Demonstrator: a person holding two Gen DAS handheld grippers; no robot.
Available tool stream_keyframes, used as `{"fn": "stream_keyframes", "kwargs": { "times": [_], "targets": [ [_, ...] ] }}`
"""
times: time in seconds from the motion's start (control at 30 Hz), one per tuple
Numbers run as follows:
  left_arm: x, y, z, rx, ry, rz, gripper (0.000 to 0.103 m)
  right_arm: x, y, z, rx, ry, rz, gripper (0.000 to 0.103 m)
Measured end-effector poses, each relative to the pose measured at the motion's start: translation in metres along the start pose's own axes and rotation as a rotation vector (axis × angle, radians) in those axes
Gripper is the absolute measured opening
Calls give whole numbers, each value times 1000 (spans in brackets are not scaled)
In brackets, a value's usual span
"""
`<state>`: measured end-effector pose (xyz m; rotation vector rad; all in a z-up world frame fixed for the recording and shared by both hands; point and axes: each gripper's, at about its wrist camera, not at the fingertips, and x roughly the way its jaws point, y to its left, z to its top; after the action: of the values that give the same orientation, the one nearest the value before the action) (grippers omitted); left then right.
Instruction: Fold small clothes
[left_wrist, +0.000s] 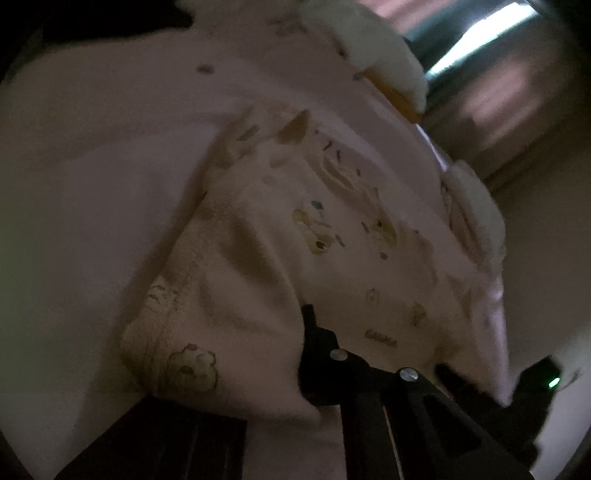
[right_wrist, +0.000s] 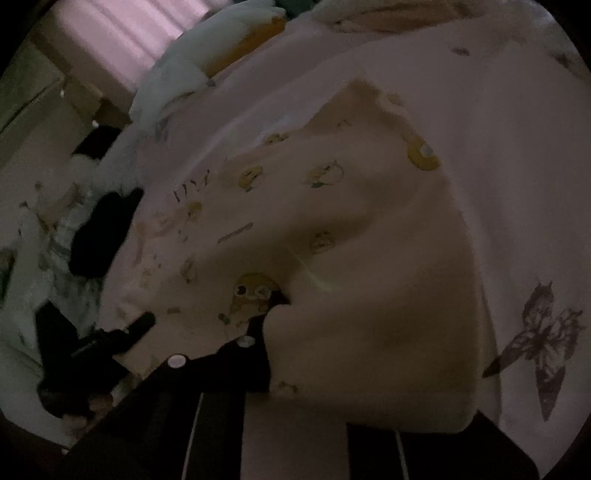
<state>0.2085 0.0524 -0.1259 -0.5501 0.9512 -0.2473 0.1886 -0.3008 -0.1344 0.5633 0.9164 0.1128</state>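
Observation:
A small cream garment (left_wrist: 295, 229) with yellow cartoon prints lies on a pale pink bed sheet (left_wrist: 110, 147). In the left wrist view my left gripper (left_wrist: 310, 354) is shut on the garment's near edge, with cloth draped over its fingers (left_wrist: 321, 362). In the right wrist view the same garment (right_wrist: 351, 240) bulges up in a fold, and my right gripper (right_wrist: 273, 325) is shut on its edge, one finger (right_wrist: 240, 362) showing and the other hidden under cloth. The left gripper shows at the left of that view (right_wrist: 110, 339).
White soft toys or pillows (left_wrist: 376, 51) with a yellow part lie at the bed's far edge. A pile of other clothes (right_wrist: 48, 236) lies beyond the sheet's left side. A butterfly print (right_wrist: 543, 339) marks the sheet. The scene is dim.

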Motion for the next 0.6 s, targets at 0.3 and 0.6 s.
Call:
{"fn": "stream_keyframes", "kwargs": {
  "times": [0.3,0.6],
  "targets": [
    [-55,-21,-28,135,-30,-14,3,-43,6,-9,-40,-54,89,8],
    [-107,-14,-97,196,7,-27,3,-93,2,-66,-80,-27,119,8]
  ]
}}
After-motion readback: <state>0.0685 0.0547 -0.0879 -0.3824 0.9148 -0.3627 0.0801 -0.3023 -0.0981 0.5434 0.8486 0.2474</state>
